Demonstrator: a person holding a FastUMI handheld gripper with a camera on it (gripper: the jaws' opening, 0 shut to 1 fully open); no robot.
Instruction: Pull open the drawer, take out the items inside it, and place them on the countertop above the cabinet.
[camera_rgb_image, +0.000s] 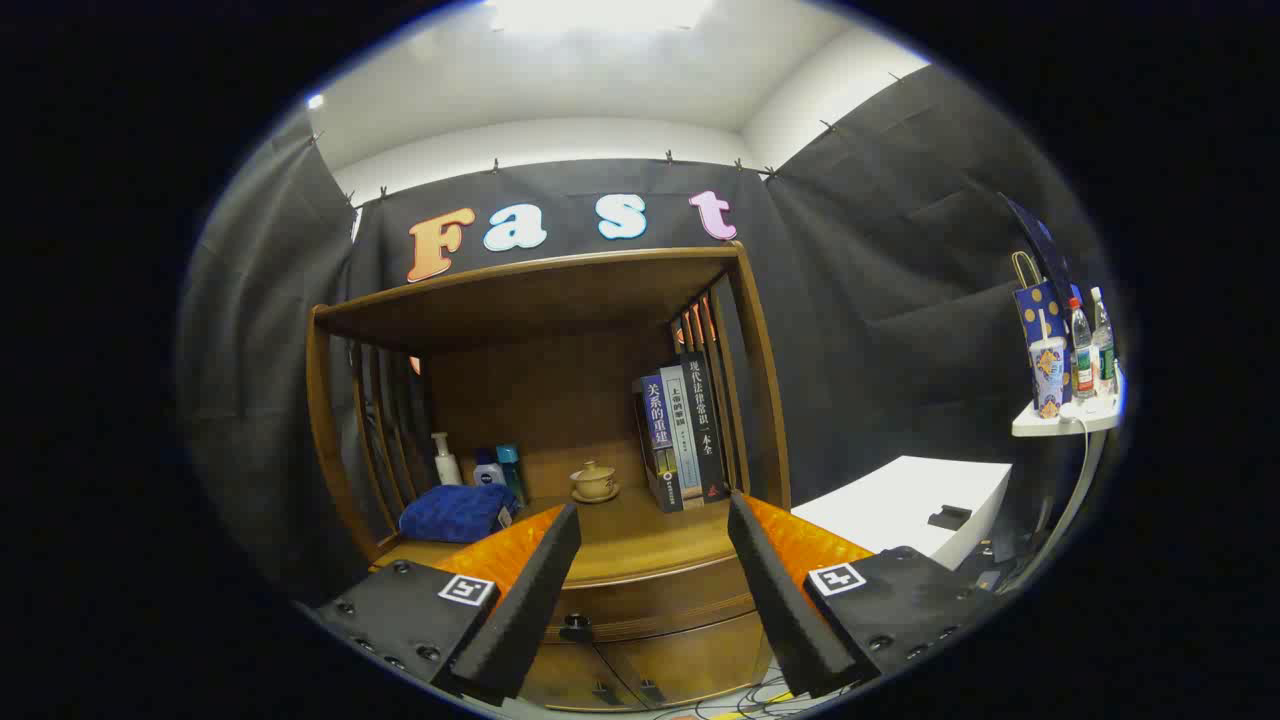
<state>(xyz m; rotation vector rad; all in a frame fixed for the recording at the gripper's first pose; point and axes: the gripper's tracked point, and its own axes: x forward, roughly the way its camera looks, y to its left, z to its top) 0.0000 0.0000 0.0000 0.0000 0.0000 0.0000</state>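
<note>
Tongs (655, 525) spread wide and empty, hanging in front of the cabinet (545, 400), the drawer (650, 600) shut just under its desk (640, 545). The small dark knob (576, 627) sits low between the fingers. Risk here: so small a knob could slip the pinch, and a lift later might clip the teacup (594, 482) or books (682, 430) on the desk.

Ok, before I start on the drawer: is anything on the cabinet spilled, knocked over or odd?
Nothing stands out. The books, teacup, bottles and blue cloth sit tidily on the countertop. The drawer is shut, and the hand-held gripper is open in front of it.
</note>
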